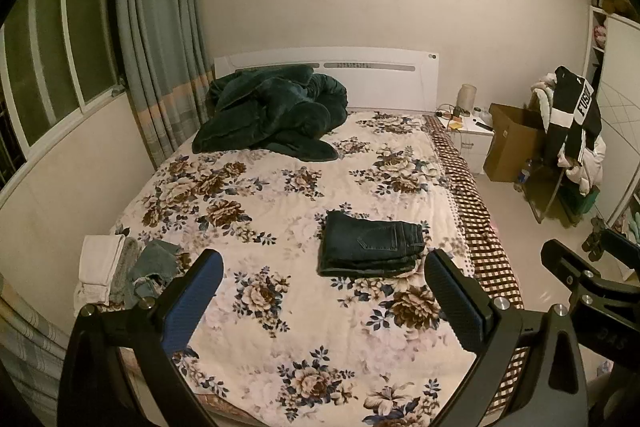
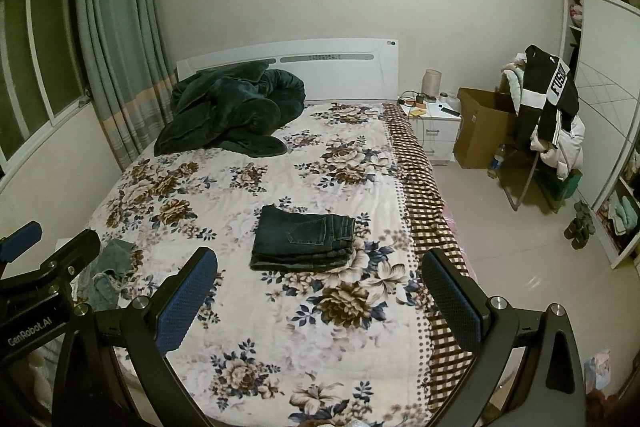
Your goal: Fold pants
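Observation:
Dark blue jeans (image 1: 370,245) lie folded in a neat rectangle on the floral bedspread (image 1: 280,195), right of the middle; they also show in the right wrist view (image 2: 304,239). My left gripper (image 1: 324,291) is open and empty, held above the near part of the bed, short of the jeans. My right gripper (image 2: 320,287) is open and empty too, beside the left one, also short of the jeans. Each gripper shows at the edge of the other's view.
A dark green blanket (image 1: 272,115) is heaped at the headboard. White and light denim clothes (image 1: 124,267) lie at the bed's left edge. A nightstand (image 1: 466,135), a cardboard box (image 1: 512,143) and a chair piled with clothes (image 1: 568,135) stand right of the bed.

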### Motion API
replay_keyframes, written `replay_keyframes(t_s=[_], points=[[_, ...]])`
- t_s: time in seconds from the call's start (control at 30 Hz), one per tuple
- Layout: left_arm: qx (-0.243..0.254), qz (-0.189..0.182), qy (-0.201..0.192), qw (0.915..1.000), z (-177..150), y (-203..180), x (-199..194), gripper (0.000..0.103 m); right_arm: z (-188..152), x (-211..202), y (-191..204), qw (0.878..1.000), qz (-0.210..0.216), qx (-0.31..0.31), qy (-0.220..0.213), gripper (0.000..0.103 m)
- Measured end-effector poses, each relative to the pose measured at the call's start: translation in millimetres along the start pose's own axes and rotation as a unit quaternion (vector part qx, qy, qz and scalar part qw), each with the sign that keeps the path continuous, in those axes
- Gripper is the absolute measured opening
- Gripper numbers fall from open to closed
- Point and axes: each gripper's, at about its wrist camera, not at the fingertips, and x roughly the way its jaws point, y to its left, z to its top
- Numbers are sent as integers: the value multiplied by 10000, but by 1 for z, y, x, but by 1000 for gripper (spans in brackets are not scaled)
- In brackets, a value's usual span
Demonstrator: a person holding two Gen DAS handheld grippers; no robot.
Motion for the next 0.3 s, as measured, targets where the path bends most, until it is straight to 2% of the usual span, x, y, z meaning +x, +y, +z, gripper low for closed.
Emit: replay_keyframes(t_s=[0.3], points=[[6, 15, -126, 9999, 17, 6, -6, 103, 0, 1, 2, 10000, 6, -4, -12, 103]])
